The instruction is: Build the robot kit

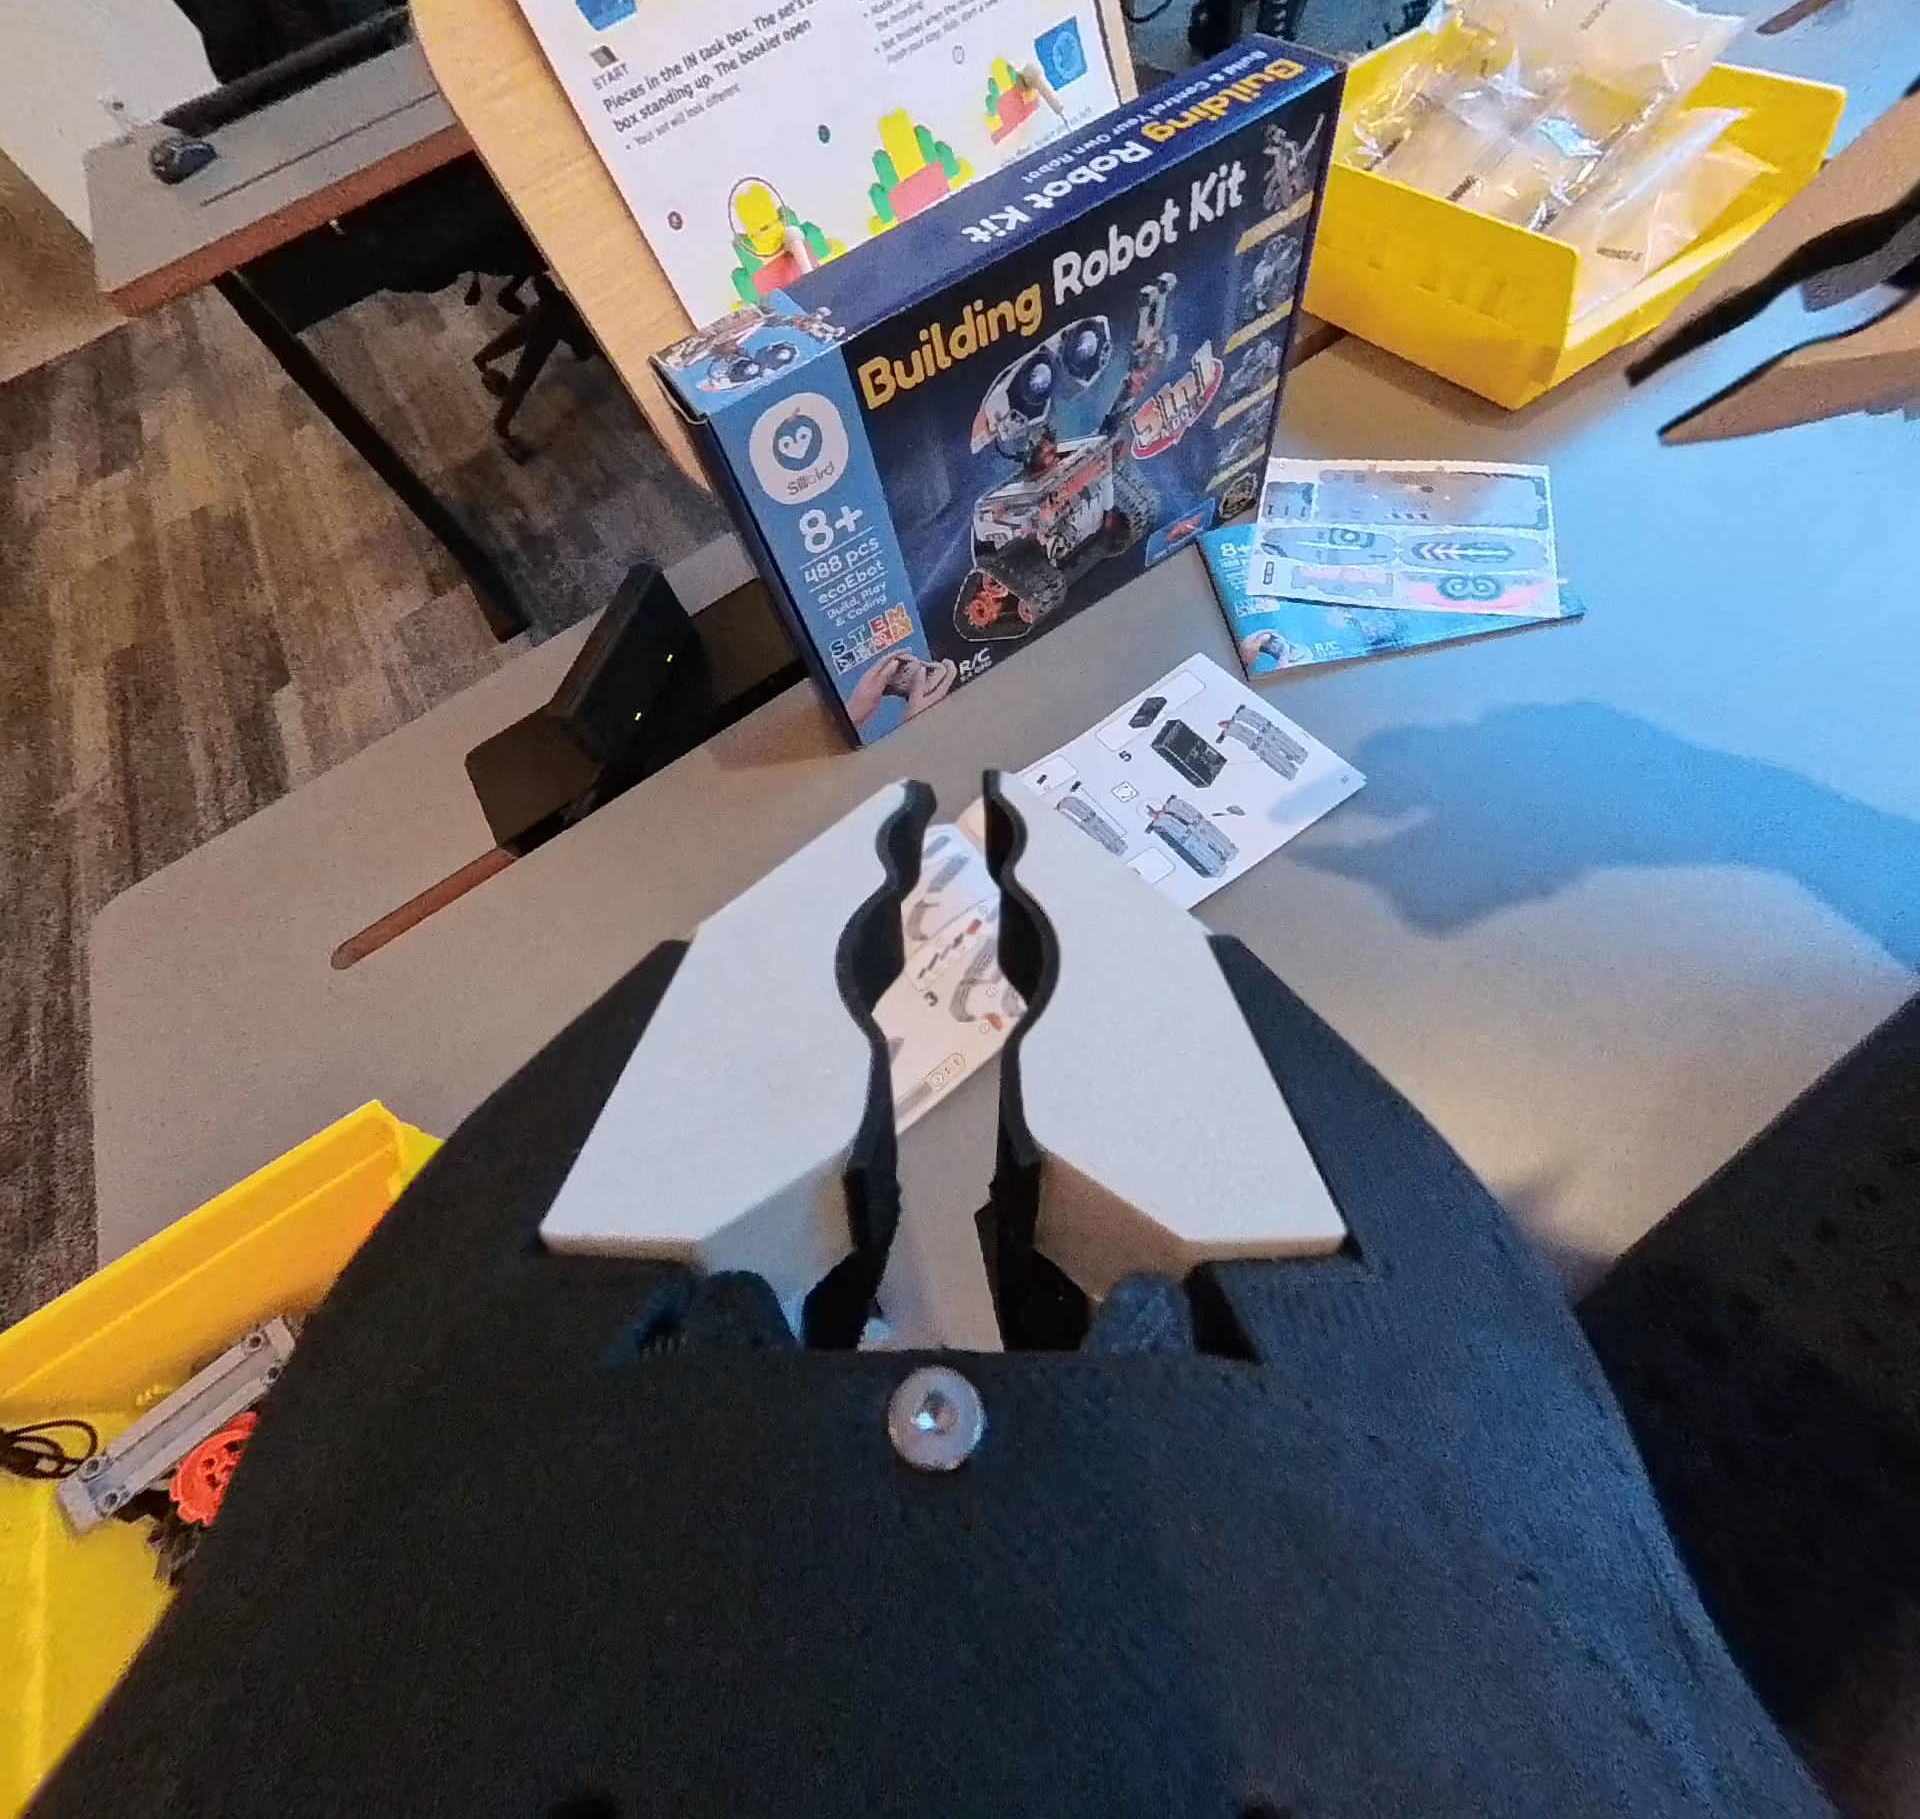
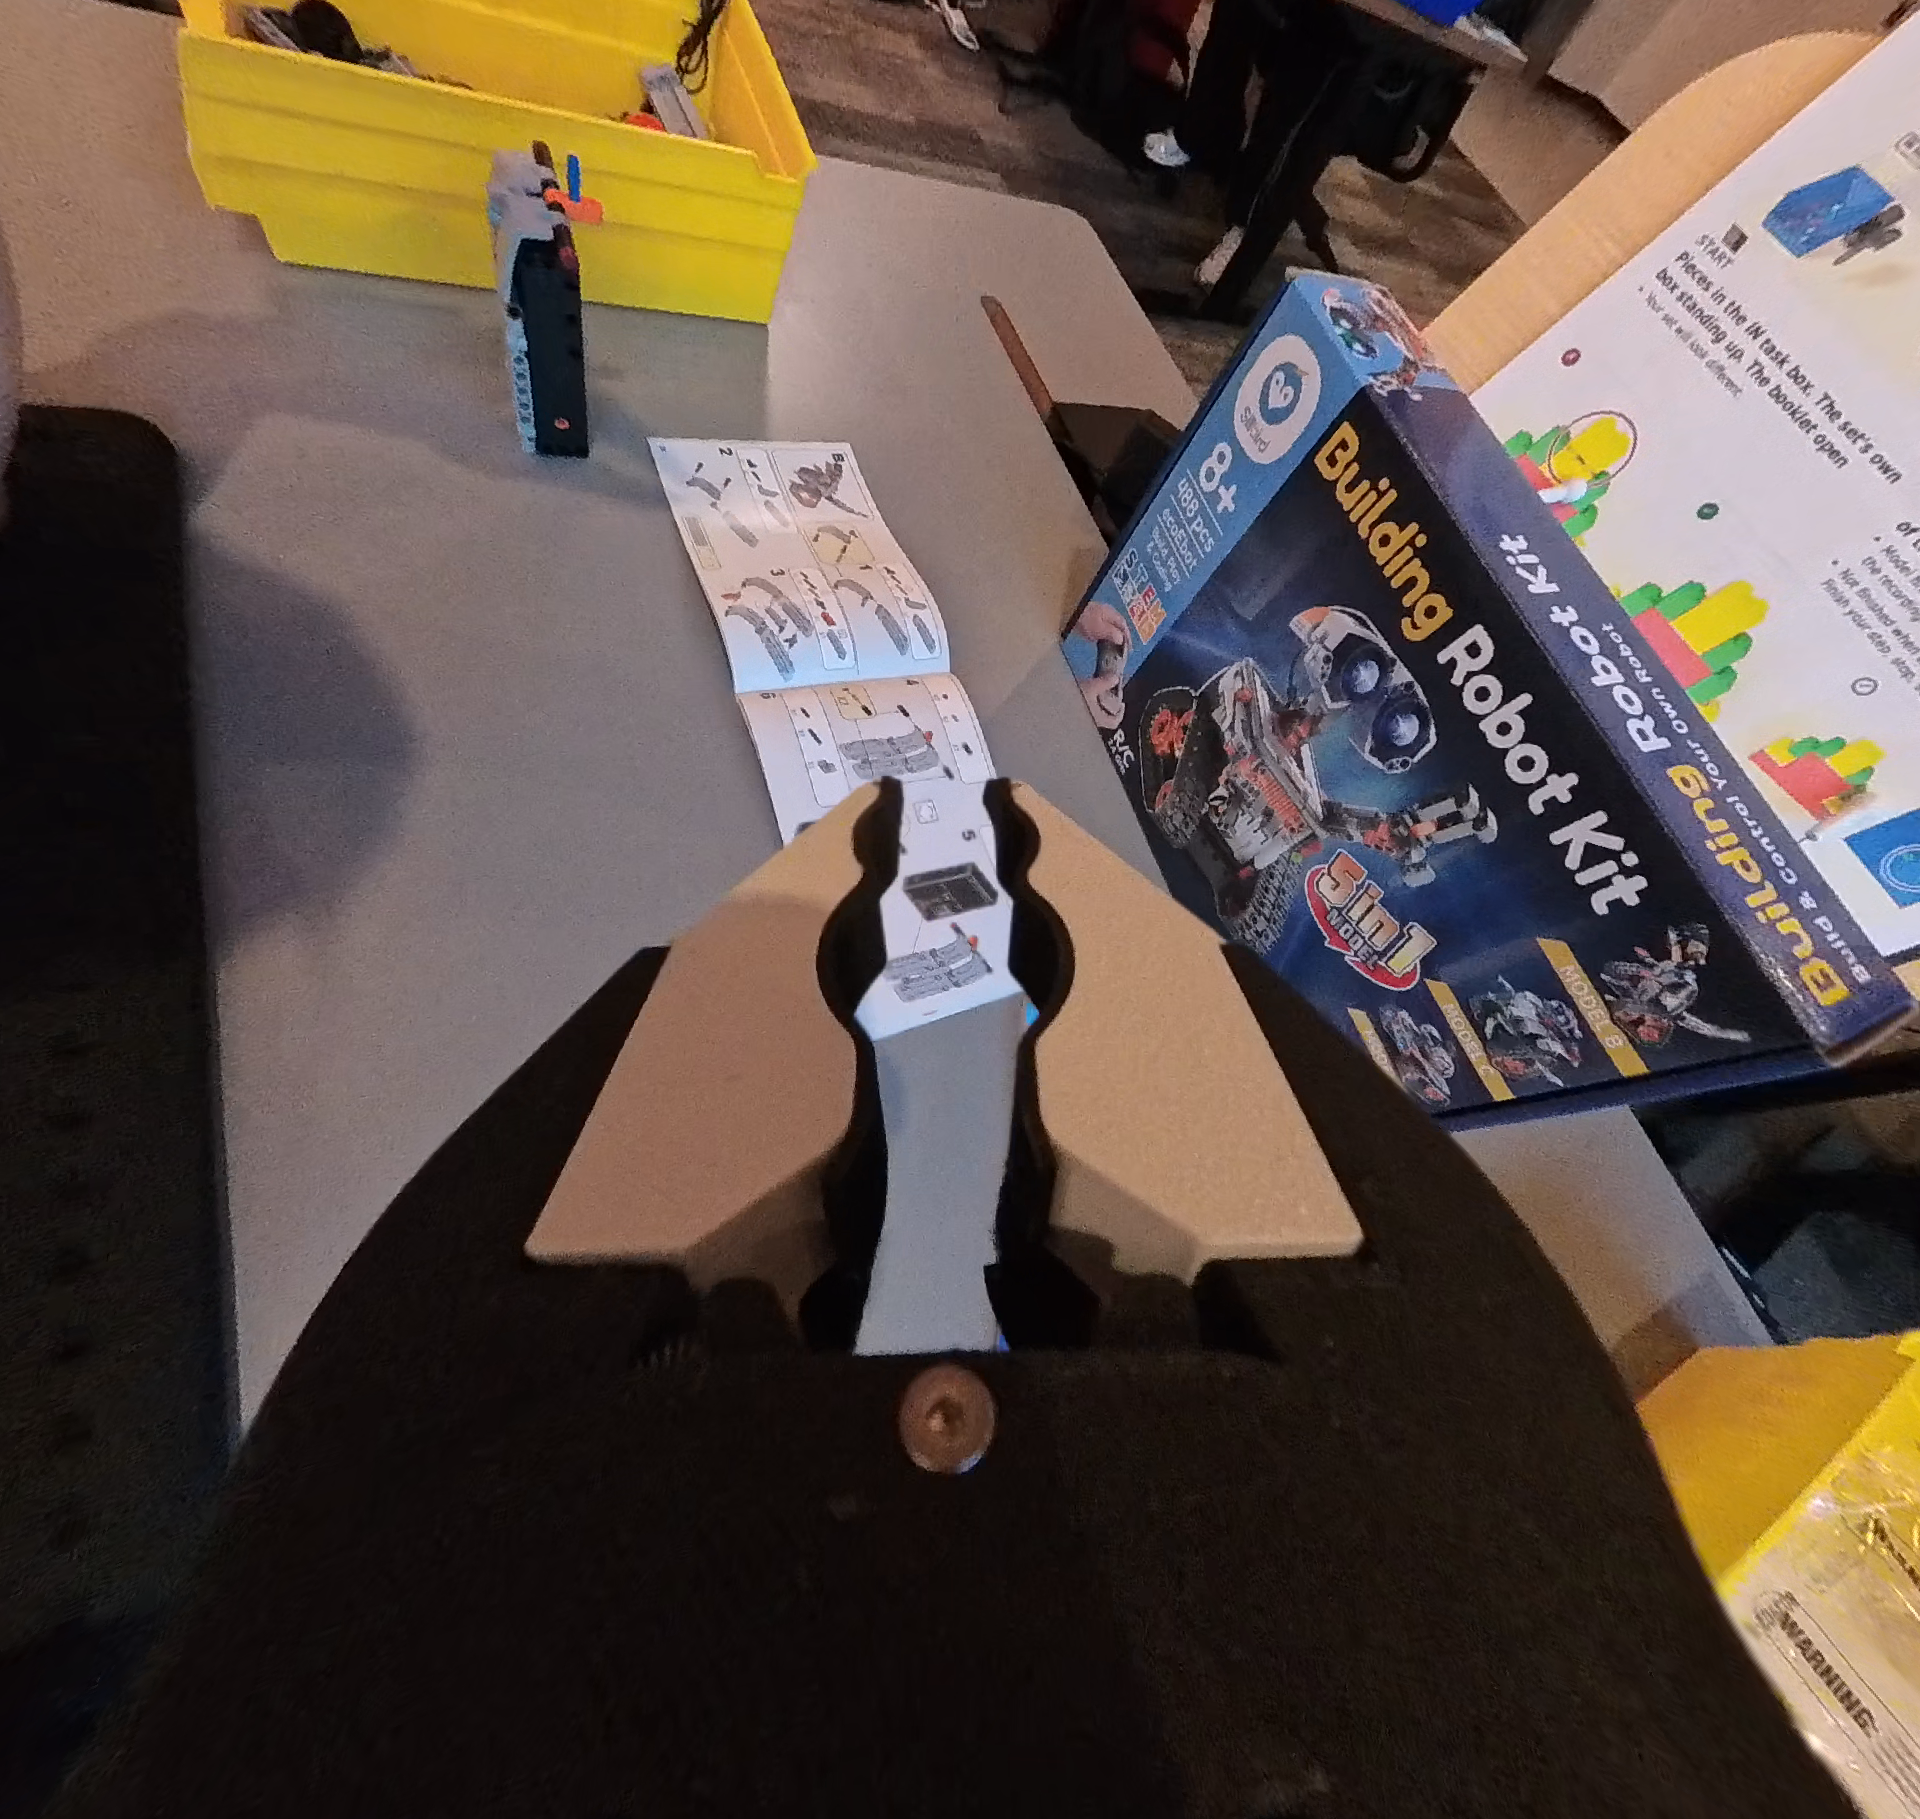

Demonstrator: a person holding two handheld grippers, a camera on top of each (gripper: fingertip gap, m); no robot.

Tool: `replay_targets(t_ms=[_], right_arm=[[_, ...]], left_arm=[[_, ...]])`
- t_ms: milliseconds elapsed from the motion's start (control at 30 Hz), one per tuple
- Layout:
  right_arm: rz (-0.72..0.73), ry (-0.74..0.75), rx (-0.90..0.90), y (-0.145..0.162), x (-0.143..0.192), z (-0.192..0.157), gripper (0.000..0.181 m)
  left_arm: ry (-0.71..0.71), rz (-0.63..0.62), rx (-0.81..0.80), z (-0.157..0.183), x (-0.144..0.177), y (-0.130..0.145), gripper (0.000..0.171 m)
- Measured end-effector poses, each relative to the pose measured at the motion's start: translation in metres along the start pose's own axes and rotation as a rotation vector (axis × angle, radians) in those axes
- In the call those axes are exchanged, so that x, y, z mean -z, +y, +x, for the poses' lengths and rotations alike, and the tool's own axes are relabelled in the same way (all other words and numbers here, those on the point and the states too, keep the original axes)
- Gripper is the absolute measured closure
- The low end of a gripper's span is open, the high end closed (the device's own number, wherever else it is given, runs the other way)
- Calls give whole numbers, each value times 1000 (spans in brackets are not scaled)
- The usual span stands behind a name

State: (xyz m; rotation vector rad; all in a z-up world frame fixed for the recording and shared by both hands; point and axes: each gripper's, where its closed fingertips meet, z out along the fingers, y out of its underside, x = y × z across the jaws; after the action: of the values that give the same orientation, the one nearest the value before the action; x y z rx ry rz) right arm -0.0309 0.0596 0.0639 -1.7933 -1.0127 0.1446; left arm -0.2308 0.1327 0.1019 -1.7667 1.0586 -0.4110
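My left gripper (image 1: 956,790) hovers over a grey table (image 1: 1558,1042), its jaws nearly closed with nothing between them. Under its tips lies an unfolded white instruction leaflet (image 1: 1195,793). My right gripper (image 2: 943,784) is over the same leaflet (image 2: 821,606), its jaws also a narrow gap apart and empty. A blue robot kit box (image 1: 1039,398) stands just behind the leaflet and also shows in the right wrist view (image 2: 1455,730). A small black and grey brick assembly (image 2: 545,315) with orange and blue pins stands upright beyond the leaflet.
A yellow bin of loose parts (image 2: 499,200) sits behind the assembly. Another yellow bin (image 1: 1455,294) holds clear bags. A sticker sheet on a blue booklet (image 1: 1403,543) lies right of the box. A printed poster board (image 1: 831,55) leans behind it. A black device (image 1: 613,720) sits at the table edge.
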Motion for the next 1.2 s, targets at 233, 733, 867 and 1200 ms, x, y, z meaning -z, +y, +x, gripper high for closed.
replay_targets(t_ms=[233,733,867,1200], right_arm=[[10,32,7,0,-12,9,164],[-118,66,19,31,-20,18,164],[-126,72,11,34,-20,21,164],[-124,70,-7,39,-28,24,162]], left_arm=[[-89,-43,-2,-22,14,15,169],[-39,-335,199,-83,21,127,133],[-62,-317,180,-83,25,122,131],[-292,-162,157,-110,48,84,140]])
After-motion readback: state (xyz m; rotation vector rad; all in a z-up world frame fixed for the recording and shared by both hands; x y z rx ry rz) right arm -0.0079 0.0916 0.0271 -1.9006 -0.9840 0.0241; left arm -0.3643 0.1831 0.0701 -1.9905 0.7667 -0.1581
